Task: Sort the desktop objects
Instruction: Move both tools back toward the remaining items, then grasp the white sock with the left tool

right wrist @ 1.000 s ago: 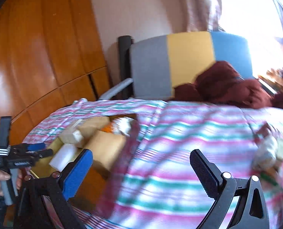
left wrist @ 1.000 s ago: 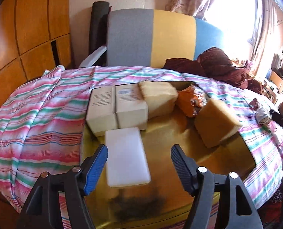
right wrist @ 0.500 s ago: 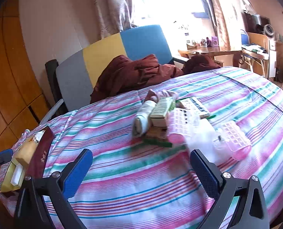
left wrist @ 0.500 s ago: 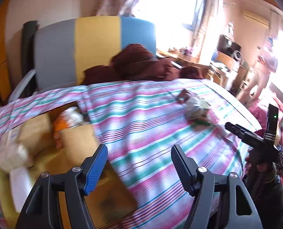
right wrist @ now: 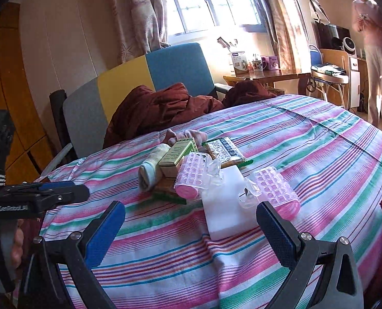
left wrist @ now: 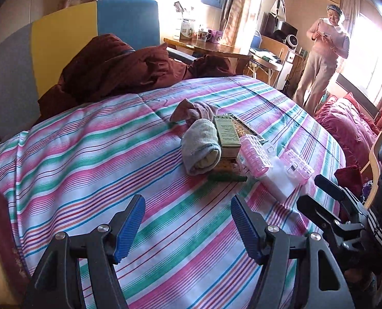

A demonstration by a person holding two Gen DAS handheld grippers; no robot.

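Desktop objects cluster around a white block (right wrist: 225, 206) — its far end hidden under pink rollers (right wrist: 192, 177); left gripper (left wrist: 188, 225) and right gripper (right wrist: 191, 234) gape empty.

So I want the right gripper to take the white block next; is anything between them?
Nothing visible lies between the open right gripper and the near end of the white block, only striped cloth. Two pink rollers flank its far end, with clear clips touching it.

Bare striped cloth (right wrist: 165, 244) ahead (open lane), clutter pile (right wrist: 191, 170) beyond
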